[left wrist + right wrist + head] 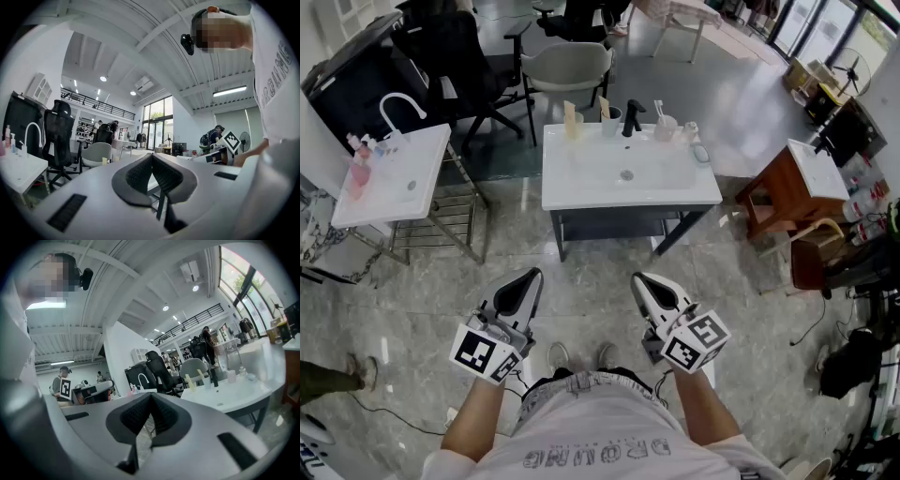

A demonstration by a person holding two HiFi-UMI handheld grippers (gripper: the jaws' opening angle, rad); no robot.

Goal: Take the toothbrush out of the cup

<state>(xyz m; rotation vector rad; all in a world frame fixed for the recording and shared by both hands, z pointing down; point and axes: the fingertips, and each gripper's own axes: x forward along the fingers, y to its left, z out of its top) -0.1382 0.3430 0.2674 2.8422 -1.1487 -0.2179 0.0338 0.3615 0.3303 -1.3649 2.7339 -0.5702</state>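
A white sink table point(628, 192) stands ahead of me on the stone floor. Along its back edge stand a white cup point(574, 127) with a pale yellow toothbrush point(570, 112), a second cup point(608, 117), a black faucet point(632, 117) and a clear cup point(665, 125) with a white brush. The right gripper view shows the yellow brushes point(189, 380) and the faucet point(214, 375) far off. My left gripper point(528, 278) and right gripper point(646, 282) hover low in front of the table, well short of the cups. Both are shut and empty, as the left gripper view point(151, 157) and the right gripper view point(151, 397) confirm.
A second white sink point(394, 173) with a curved white faucet stands to the left, with black office chairs point(450, 56) behind it. A grey chair point(569, 66) sits behind the middle table. A wooden stand point(783, 183) and cables are at the right. My shoes point(581, 356) are below.
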